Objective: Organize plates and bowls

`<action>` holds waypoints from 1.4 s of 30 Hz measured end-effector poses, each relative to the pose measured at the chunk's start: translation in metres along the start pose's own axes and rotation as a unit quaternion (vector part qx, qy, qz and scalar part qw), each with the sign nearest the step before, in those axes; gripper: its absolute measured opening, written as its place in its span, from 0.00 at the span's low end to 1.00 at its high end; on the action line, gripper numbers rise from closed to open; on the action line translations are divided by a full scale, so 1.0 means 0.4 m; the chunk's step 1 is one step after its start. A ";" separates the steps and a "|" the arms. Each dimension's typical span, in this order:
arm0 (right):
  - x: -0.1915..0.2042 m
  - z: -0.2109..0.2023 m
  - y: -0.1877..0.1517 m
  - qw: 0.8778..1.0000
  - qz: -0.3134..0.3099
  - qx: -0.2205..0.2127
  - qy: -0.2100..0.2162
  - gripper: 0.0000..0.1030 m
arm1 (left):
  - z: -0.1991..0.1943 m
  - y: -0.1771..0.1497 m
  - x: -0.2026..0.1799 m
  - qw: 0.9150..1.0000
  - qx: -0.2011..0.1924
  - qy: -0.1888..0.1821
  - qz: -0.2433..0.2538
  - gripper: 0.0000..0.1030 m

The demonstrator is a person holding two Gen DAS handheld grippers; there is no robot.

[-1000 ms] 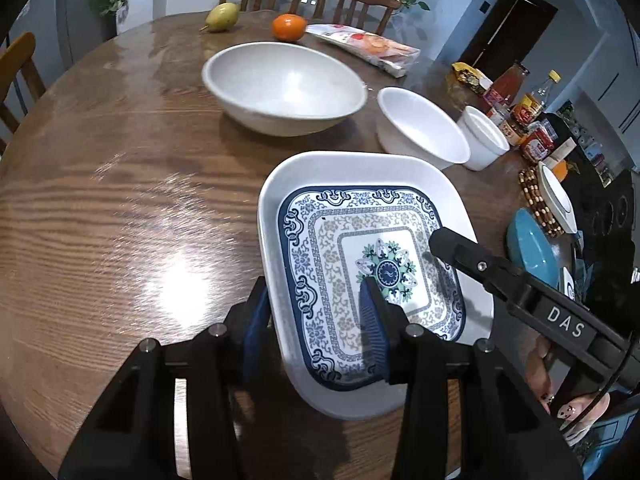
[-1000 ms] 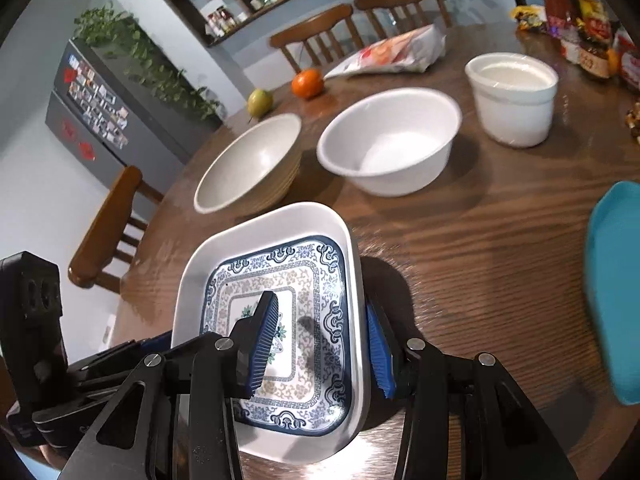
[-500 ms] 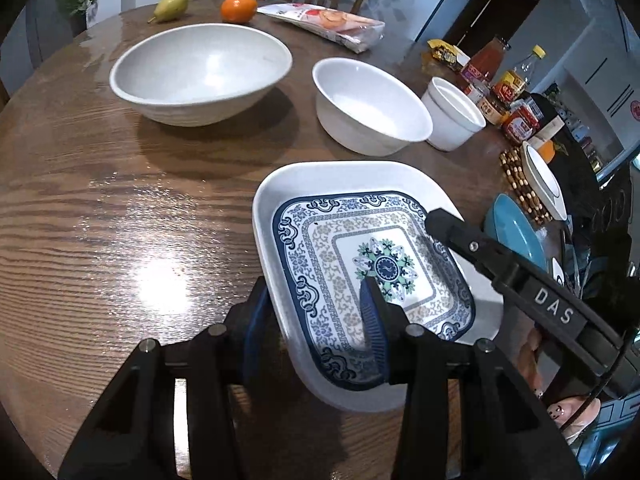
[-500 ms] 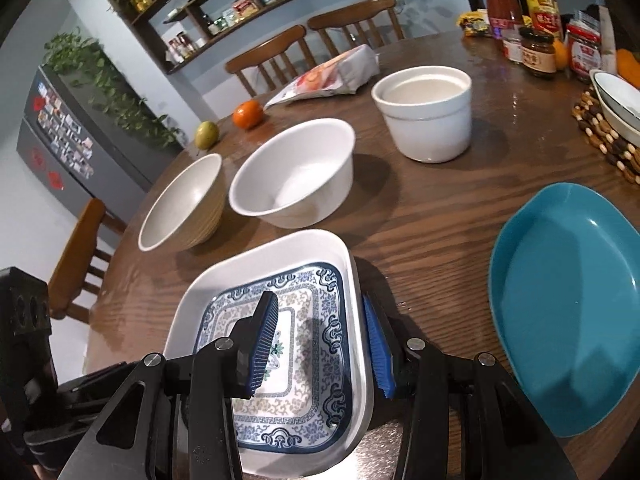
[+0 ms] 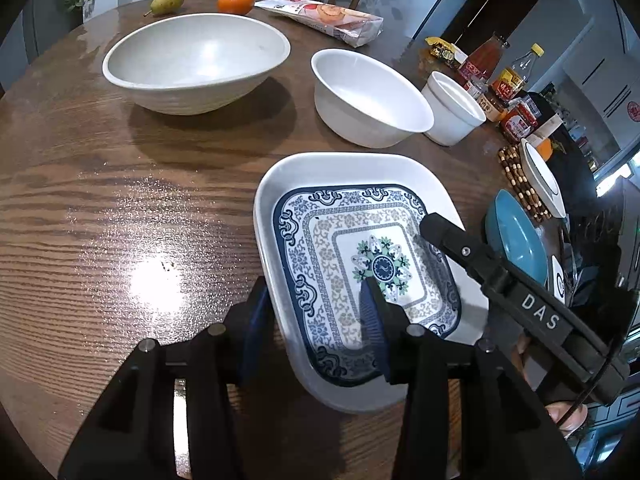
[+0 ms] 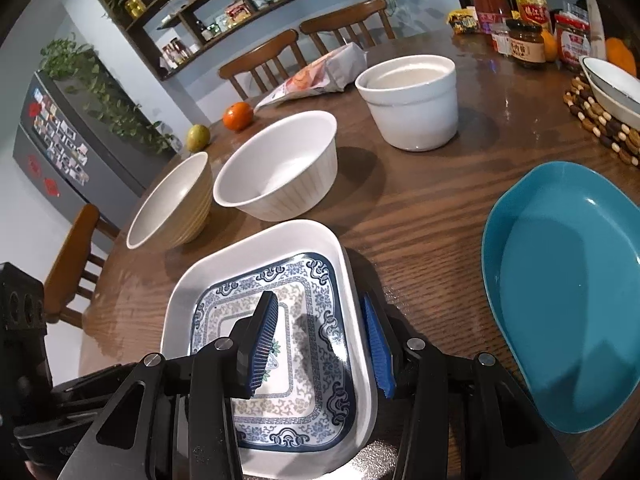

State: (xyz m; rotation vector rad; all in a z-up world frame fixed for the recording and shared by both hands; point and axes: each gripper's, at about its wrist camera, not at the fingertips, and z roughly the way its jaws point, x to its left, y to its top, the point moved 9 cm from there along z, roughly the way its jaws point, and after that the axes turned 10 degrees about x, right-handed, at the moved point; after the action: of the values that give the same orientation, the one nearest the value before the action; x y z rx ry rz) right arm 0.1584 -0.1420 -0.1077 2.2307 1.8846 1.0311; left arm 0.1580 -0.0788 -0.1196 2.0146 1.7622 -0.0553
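Plate [image 5: 352, 216], square, white rim with blue pattern, on the wooden table [image 5: 120, 208] in front of me. My left tongs [image 5: 316, 320] clamp its left rim, one pad inside, one outside. My right tongs [image 6: 320, 344] clamp the right rim likewise. Beyond it: wide bowl [image 5: 196, 60], white bowl [image 6: 280, 168], straight-sided bowl [image 6: 412, 100]. Teal plate [image 6: 568, 280] to the right, well apart.

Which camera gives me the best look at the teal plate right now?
The right wrist view: the teal plate lies almost whole, face-on, empty, on the table. In the left wrist view it is only a foreshortened sliver behind the right gripper.
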 end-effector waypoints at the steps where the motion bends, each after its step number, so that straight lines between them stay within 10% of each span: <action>1: -0.001 0.000 0.000 1.000 -0.001 -0.001 -0.001 0.45 | 0.000 0.000 0.000 1.000 -0.001 0.000 0.000 0.42; 42: 0.006 -0.004 -0.005 1.000 -0.010 -0.017 0.008 0.74 | -0.010 -0.012 -0.005 1.000 -0.021 -0.015 0.001 0.66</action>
State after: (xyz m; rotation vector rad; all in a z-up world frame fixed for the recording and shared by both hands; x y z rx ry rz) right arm 0.1559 -0.1397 -0.1064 2.1873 1.8761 1.0726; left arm 0.1520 -0.0787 -0.1169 1.9760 1.7292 -0.0478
